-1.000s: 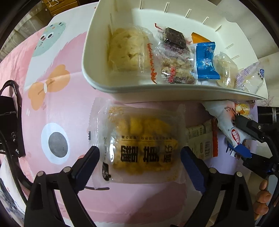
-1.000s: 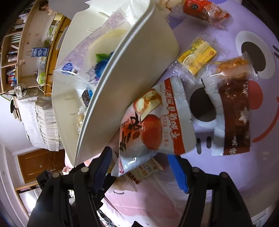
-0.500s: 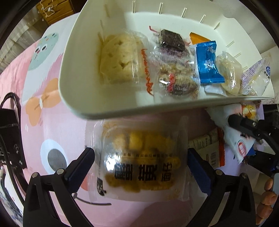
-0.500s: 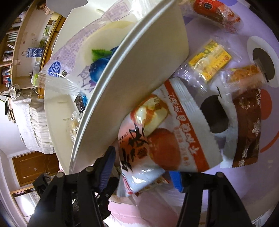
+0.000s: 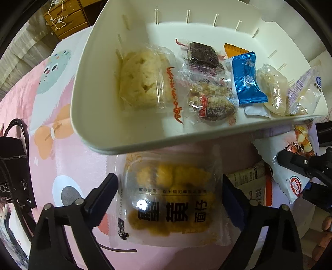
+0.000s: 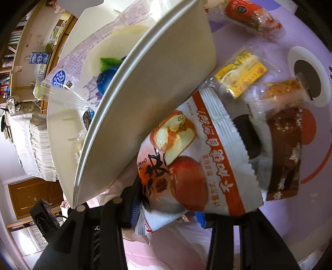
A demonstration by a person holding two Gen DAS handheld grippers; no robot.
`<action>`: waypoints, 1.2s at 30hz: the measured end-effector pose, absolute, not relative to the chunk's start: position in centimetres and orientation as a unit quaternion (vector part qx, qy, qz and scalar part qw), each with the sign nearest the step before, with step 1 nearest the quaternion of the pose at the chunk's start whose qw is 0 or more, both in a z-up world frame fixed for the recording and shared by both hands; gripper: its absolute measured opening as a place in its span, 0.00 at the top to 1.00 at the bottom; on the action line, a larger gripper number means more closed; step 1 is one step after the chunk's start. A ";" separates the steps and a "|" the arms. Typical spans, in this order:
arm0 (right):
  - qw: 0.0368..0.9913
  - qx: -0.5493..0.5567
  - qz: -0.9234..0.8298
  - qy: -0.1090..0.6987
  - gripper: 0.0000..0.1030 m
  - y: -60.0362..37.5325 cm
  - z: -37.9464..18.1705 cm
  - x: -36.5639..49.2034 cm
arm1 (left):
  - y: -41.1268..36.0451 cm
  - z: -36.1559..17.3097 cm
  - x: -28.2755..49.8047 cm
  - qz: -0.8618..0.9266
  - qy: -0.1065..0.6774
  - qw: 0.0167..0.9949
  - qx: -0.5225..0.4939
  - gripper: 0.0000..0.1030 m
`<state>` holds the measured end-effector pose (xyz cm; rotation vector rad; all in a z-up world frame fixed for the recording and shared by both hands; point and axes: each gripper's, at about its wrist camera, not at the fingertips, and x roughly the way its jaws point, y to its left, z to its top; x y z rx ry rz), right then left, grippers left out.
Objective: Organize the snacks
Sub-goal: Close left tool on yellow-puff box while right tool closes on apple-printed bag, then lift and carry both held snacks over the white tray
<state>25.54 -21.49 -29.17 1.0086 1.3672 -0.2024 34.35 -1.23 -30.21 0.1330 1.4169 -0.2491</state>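
A clear packet of yellow puffed snacks (image 5: 170, 199) lies on the pink cartoon cloth just in front of the white basket (image 5: 97, 116). My left gripper (image 5: 170, 191) points down over it, jaws closing, with the fingertips at the wrapper's two side edges. My right gripper (image 6: 170, 209) has its jaws closing on the lower end of a white and red apple-picture packet (image 6: 186, 166), which leans against the basket's outer wall (image 6: 155, 93). That gripper (image 5: 298, 176) and its packet (image 5: 290, 180) also show in the left wrist view at the right edge.
The basket holds a pale cake pack (image 5: 143, 81), a dark brownie (image 5: 203, 54), a blue wrapper (image 5: 247, 81) and a blueberry packet (image 6: 83, 68) on its rim. Yellow (image 6: 240, 72), brown (image 6: 284, 149) and red (image 6: 253, 14) packets lie on the cloth. A black bag (image 5: 12, 162) sits left.
My left gripper moved toward the basket and its jaws narrowed around the yellow snack packet. The right jaws closed in on the apple-picture packet, which now fills more of that view.
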 end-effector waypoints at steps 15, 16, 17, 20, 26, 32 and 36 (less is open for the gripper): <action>0.669 0.415 -0.036 0.616 0.59 -20.6 -26.8 24.8 | 0.2 -29.6 33.1 -0.055 0.665 0.744 0.032 0.22; 0.670 0.413 -0.031 0.616 0.59 -20.6 -26.5 24.7 | 0.5 -29.7 33.0 -0.050 0.669 0.741 0.028 0.23; 0.671 0.410 -0.029 0.617 0.59 -20.6 -26.2 24.7 | 0.9 -29.5 32.7 -0.044 0.670 0.740 0.025 0.23; 0.680 0.397 -0.020 0.616 0.59 -20.6 -25.2 24.8 | 2.1 -29.3 31.8 -0.031 0.676 0.736 0.014 0.23; 0.699 0.369 -0.005 0.612 0.59 -21.0 -23.2 24.7 | 4.2 -27.4 29.5 -0.010 0.676 0.737 -0.002 0.24; 0.722 0.338 0.017 0.603 0.59 -21.1 -20.7 24.7 | 5.7 -23.4 27.6 0.000 0.661 0.750 -0.026 0.24; 0.734 0.328 0.029 0.594 0.59 -21.2 -19.3 25.1 | 6.3 -20.1 27.0 0.000 0.642 0.766 -0.036 0.24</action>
